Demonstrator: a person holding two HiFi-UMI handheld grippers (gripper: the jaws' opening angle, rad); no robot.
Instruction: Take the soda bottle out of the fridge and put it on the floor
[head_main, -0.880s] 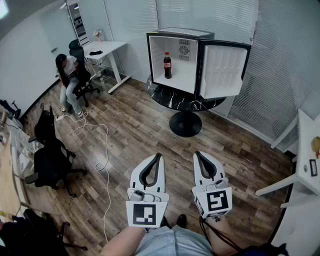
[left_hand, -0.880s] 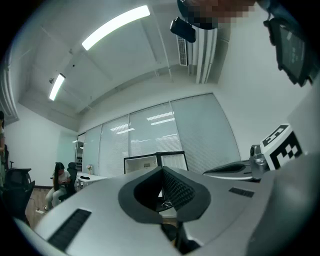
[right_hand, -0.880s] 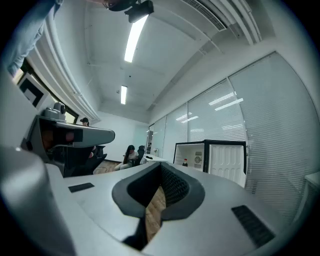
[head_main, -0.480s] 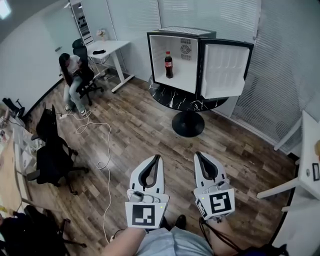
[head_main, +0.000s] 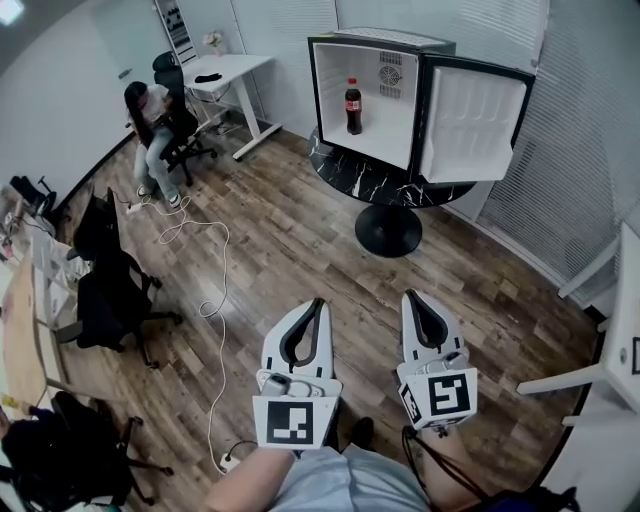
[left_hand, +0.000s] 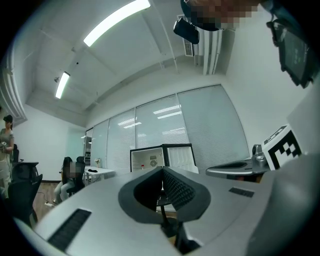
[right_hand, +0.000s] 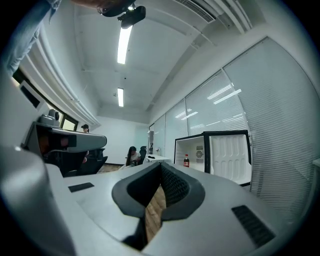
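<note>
Across the room, soda bottle (head_main: 353, 106) stands upright inside open fridge (head_main: 390, 38) (door swung wide). Left gripper (head_main: 318, 302) and right gripper (head_main: 410, 295): jaws together, empty, well apart from it.

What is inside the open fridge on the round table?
Only a soda bottle, upright on the white floor of the fridge, and a round vent on the back wall. The inner ceiling is hidden by the top panel.
</note>
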